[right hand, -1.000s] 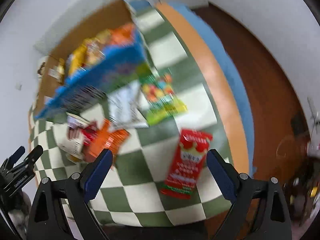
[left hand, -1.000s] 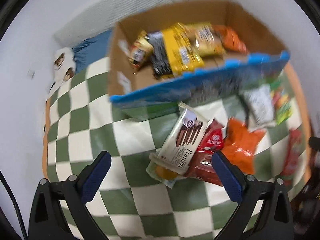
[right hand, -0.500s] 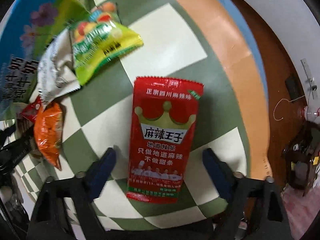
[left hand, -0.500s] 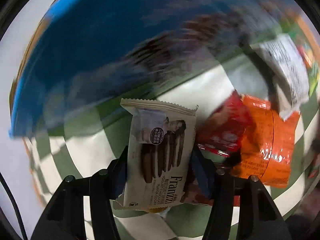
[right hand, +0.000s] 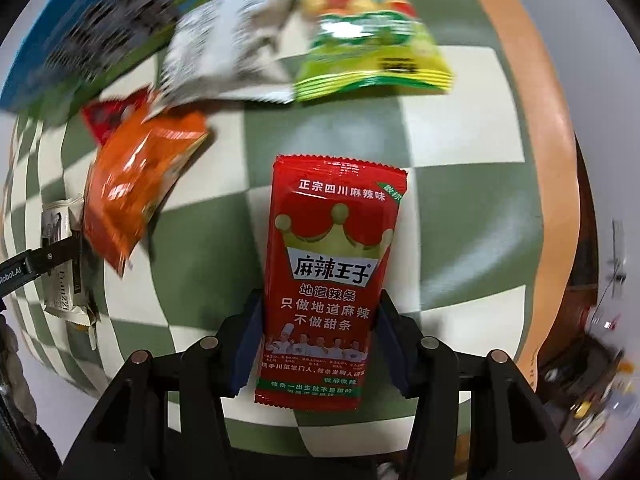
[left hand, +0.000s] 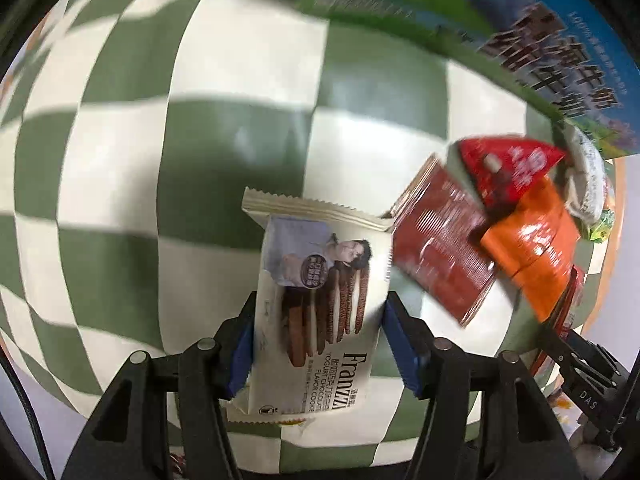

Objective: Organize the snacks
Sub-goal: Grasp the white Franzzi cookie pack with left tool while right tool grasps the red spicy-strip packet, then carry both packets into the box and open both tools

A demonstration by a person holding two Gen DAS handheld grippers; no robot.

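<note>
A white Franzzi cookie pack (left hand: 320,280) sits between the blue pads of my left gripper (left hand: 318,320), which points straight down. Both pads press its long edges while the jaws ease slightly apart. That pack (right hand: 60,280) and the left gripper's finger (right hand: 24,268) also show at the right wrist view's left edge. My right gripper (right hand: 318,320) points down over a red spicy-strip pack (right hand: 332,264) lying on the checked cloth (right hand: 460,220). Its jaws are closing, and the pads touch both sides of the pack.
Beside the cookie pack lie a dark red pack (left hand: 440,240), an orange pack (left hand: 532,240) and a small red pack (left hand: 508,168). The blue and green printed box (left hand: 560,40) stands behind them. A white pack (right hand: 228,60) and a green candy bag (right hand: 372,52) lie further back. The table's orange edge (right hand: 556,160) runs on the right.
Both grippers came down from wide open above the table. The left closed on the cookie pack and carried it off the pile. The right closed in around the red pack.
</note>
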